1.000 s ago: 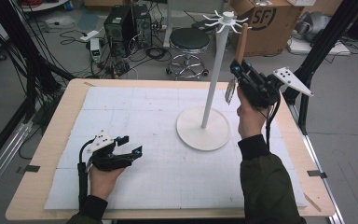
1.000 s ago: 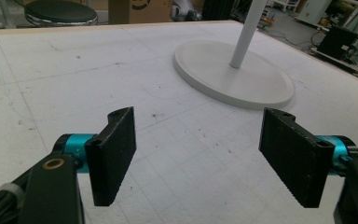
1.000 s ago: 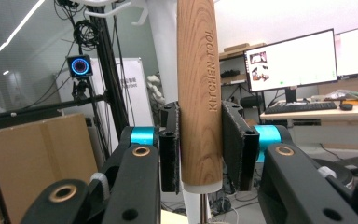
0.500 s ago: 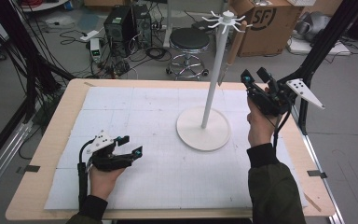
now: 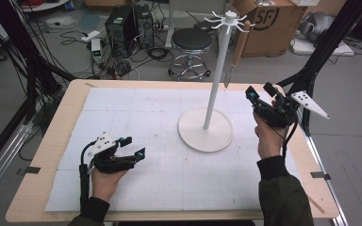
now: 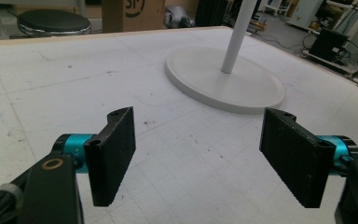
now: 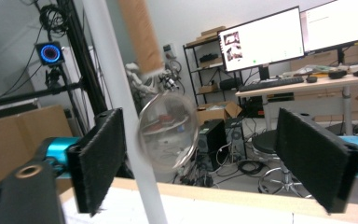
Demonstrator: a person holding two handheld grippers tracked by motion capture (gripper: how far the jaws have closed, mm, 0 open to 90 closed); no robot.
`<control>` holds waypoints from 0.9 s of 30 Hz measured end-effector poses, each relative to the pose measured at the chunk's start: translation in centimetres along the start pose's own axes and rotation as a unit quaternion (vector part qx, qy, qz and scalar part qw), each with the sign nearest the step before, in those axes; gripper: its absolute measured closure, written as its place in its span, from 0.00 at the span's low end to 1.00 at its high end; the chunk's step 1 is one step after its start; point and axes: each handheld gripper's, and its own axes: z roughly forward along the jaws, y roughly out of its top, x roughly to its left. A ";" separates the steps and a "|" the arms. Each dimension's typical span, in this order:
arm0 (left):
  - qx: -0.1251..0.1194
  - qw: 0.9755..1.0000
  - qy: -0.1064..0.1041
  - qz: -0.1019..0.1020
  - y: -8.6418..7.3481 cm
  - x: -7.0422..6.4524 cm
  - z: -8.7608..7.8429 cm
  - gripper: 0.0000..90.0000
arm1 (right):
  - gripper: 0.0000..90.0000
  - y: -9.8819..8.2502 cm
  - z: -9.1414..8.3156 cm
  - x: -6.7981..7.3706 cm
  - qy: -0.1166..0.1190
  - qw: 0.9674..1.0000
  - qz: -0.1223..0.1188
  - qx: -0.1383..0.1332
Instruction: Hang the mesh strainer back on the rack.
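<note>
On a white mat (image 5: 160,117) over a wooden table (image 5: 42,155), resting low at the near left: the left gripper (image 5: 133,148), held in a hand (image 5: 106,179), jaws spread wide and gripping nothing. Seen along that gripper (image 6: 200,149) in the left gripper view, two black pads (image 6: 114,154) standing well apart over bare gridded mat (image 6: 65,70), touching nothing, and pointing toward the round base (image 6: 223,81) of a white stand (image 6: 235,32) farther off.

At the table's right side, hovering raised above the surface: the right gripper (image 5: 259,94), held up by the other hand (image 5: 268,139), dark sleeve (image 5: 283,193) trailing below it. Jaws likewise parted wide and carrying nothing, near the stand (image 5: 214,70) but apart from it.

Hanging from the spoked top (image 5: 228,19) of the stand: a spoon (image 5: 235,47) with a wooden handle, bowl downward, dangling just right of the pole. In the right gripper view, showing blurred between the open pads (image 7: 98,158) of the gripper (image 7: 200,161) but beyond them: the spoon's shiny bowl (image 7: 168,130) under its brown handle, with the pole (image 7: 121,107) crossing in front at the left. Pads making no contact with spoon or pole.

Beyond the table, standing on the floor: a black stool (image 5: 191,42), a cardboard box (image 5: 268,23) and a computer tower (image 5: 122,26).
</note>
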 end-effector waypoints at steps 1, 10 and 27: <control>-0.003 1.000 -0.002 0.000 0.0 0.0 0.0 0.30 | 0.18 -0.2 -0.1 0.0 0.003 1.000 -0.007 0.006; -0.013 1.000 -0.009 0.011 0.1 -0.2 0.0 0.29 | 0.17 -1.1 -0.9 0.1 0.023 0.999 -0.021 0.033; -0.008 1.000 -0.016 0.011 0.0 -0.6 0.6 0.29 | 0.17 -5.6 -3.5 -0.3 0.022 0.992 -0.058 0.114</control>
